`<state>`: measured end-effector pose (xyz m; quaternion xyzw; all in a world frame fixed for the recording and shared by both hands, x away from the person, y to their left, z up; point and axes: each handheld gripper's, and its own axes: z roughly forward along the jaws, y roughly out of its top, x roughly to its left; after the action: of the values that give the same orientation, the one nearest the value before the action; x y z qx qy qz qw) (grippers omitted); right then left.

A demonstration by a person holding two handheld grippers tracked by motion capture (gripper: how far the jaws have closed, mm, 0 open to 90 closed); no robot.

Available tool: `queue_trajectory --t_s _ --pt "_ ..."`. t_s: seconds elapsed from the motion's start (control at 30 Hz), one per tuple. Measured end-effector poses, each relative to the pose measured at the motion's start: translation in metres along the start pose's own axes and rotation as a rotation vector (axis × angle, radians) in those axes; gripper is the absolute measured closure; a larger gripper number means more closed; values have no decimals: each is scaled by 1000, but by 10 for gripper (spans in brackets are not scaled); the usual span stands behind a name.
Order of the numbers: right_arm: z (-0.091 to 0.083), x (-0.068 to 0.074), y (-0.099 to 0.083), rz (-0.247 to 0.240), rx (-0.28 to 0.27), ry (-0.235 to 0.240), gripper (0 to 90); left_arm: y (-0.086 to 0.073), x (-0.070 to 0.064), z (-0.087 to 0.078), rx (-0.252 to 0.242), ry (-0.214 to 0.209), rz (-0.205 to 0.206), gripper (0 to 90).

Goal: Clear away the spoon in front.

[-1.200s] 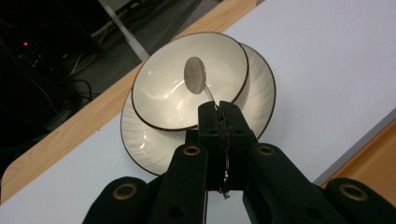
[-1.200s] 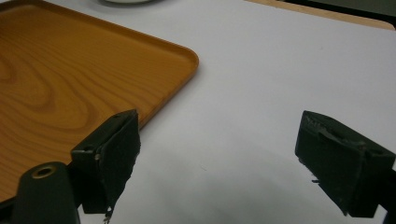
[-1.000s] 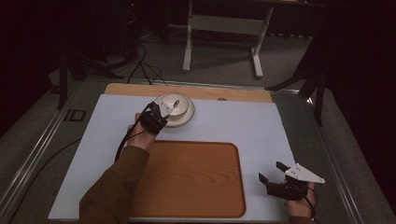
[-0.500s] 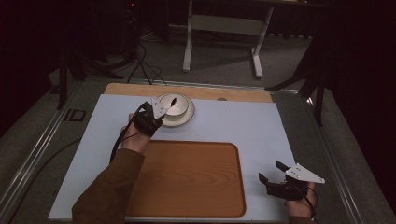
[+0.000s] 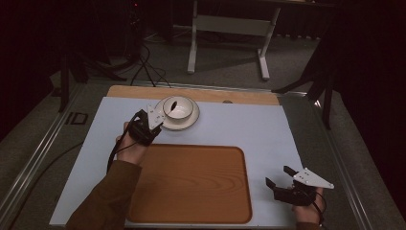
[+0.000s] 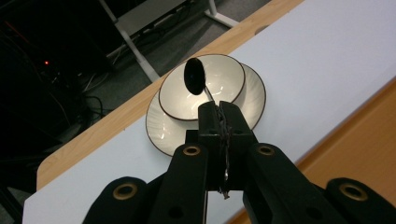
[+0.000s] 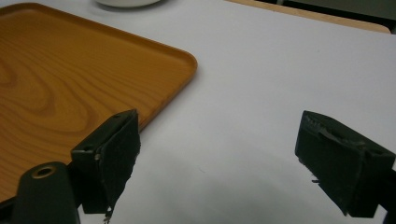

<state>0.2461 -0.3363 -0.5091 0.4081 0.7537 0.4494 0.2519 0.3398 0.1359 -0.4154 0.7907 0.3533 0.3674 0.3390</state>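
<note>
Above bowl (image 6: 201,93) — spoon (image 6: 196,77), dark end up

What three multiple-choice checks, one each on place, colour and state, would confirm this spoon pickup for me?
1. Where is the bowl?
A. On the wooden tray
B. On a saucer
C. On the floor

2. What colour is the spoon's head?
A. Black
B. Red
C. White

3. How is the right gripper?
A. Shut on a spoon
B. Shut on the tray
C. Open, holding nothing

Answers:
1 B: the bowl sits on the saucer, beyond the tray.
2 A: the head is black above the white bowl, its thin handle clamped in the left gripper.
3 C: its jaws stand wide apart over the white table cover.
</note>
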Motion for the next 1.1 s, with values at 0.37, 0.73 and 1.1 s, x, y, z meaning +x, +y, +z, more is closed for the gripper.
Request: queue_trajectory --t_s 0.37,0.73,1.1 --pt "0 0 0 0 -1 -1 139 -14 -1 -19 -12 12 -5 885" --pt "0 0 0 -1 -1 -2 139 -28 -1 -30 -8 35 -10 885" --pt "0 0 0 -2 -2 -3 139 -42 -4 -40 -2 61 -14 885"
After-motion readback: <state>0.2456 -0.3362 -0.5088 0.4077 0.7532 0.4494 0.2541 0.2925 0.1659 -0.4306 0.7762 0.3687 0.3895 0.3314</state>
